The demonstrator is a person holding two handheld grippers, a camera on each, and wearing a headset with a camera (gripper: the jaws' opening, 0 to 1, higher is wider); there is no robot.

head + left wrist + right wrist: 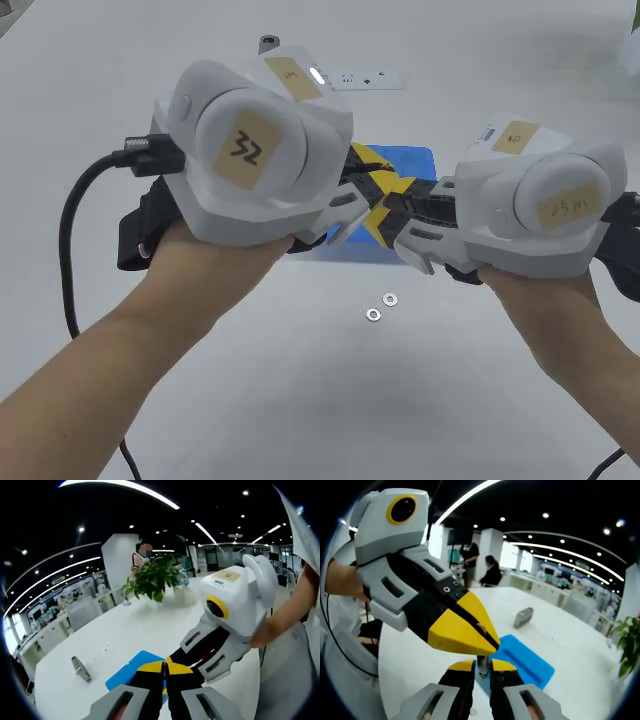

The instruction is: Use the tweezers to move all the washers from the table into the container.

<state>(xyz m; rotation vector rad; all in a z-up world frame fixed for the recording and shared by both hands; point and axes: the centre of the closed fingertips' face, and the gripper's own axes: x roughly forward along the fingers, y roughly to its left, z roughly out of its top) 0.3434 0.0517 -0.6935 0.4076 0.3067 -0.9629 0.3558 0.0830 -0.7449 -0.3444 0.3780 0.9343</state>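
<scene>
Two small metal washers point(373, 315) point(390, 299) lie side by side on the white table, nearer to me than the grippers. A flat blue container point(415, 160) sits behind the gripper tips. My left gripper point(385, 180) and right gripper point(378, 222) meet tip to tip above its near edge. In the right gripper view my right gripper point(481, 667) is shut on a thin grey metal piece, apparently the tweezers point(481, 663). The left gripper point(490, 642) comes in from the left with its yellow jaws shut, right above that piece. The left gripper point(165, 671) also looks shut in its own view.
A white power strip point(365, 78) and a small metal block point(268, 43) lie at the far side of the table. A black cable point(75, 230) loops off the left gripper. Potted plants point(152, 577) stand beyond the table, and people are in the background.
</scene>
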